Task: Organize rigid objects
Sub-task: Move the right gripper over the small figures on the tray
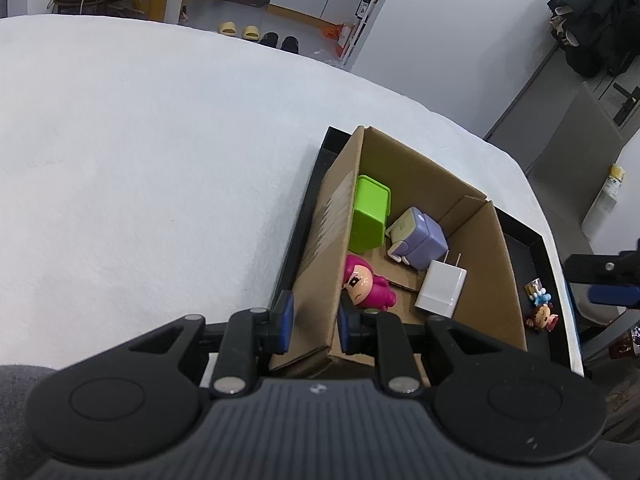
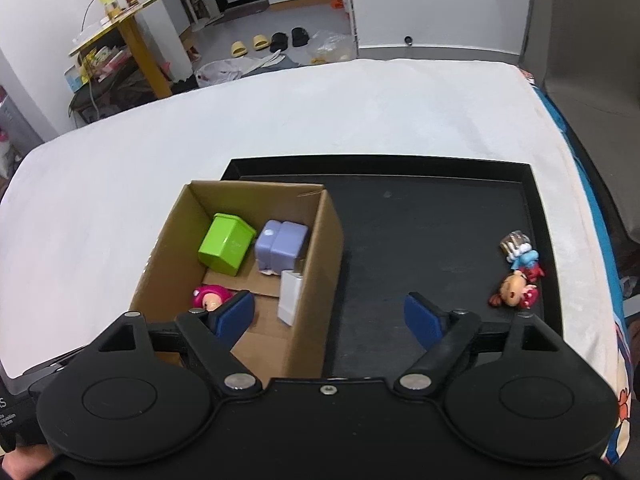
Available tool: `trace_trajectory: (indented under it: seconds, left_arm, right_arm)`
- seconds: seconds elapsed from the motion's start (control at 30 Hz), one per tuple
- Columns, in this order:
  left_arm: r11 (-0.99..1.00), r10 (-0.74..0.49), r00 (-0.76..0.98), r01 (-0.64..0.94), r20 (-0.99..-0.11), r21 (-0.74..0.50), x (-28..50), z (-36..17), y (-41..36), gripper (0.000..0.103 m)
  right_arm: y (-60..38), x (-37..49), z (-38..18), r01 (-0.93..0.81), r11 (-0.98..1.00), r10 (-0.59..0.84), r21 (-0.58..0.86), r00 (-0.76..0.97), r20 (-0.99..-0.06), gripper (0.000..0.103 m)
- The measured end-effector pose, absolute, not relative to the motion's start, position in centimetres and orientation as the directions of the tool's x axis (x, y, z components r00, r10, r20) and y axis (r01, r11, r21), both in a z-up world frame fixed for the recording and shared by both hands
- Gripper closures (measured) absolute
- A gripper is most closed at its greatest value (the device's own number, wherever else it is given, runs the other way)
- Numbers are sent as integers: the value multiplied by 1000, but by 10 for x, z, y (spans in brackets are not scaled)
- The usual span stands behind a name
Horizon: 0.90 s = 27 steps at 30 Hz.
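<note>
4 items in box, 2 figurines outside; left tool on box wall, right tool wide

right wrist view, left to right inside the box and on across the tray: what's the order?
pink doll → green box → purple block → white charger → cardboard box right wall → bare black tray → small figurines by the tray's right rim.

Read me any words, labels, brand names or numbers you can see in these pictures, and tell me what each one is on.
Nothing can be read for certain.
Green box: faint embossed marking, too blurred.
Cardboard box: pale label on its outer wall, unreadable.
Left hand-held gripper: small logo on its body, no legible letters.
</note>
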State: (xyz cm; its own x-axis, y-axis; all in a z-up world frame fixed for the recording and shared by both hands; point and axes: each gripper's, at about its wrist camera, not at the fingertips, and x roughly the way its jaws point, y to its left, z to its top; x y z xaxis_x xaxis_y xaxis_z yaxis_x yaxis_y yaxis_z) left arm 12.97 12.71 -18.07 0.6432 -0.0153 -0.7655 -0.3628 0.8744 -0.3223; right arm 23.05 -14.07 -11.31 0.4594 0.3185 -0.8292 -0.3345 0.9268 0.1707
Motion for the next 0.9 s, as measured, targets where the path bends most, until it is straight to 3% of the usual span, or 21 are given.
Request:
trace_trajectory:
  seconds: [0.3,0.9]
  left_arm:
    - [882,-7,646,-356,-763,-309,131,-179,124,83]
    - [896,37,639,-362,-768,-258,130,-177,117,87]
  right_arm:
    - [-170,232,-116,-281,943,301,177,501,-811,12]
    - [-241,243,-133,-153,948,316,278,540,-780,15]
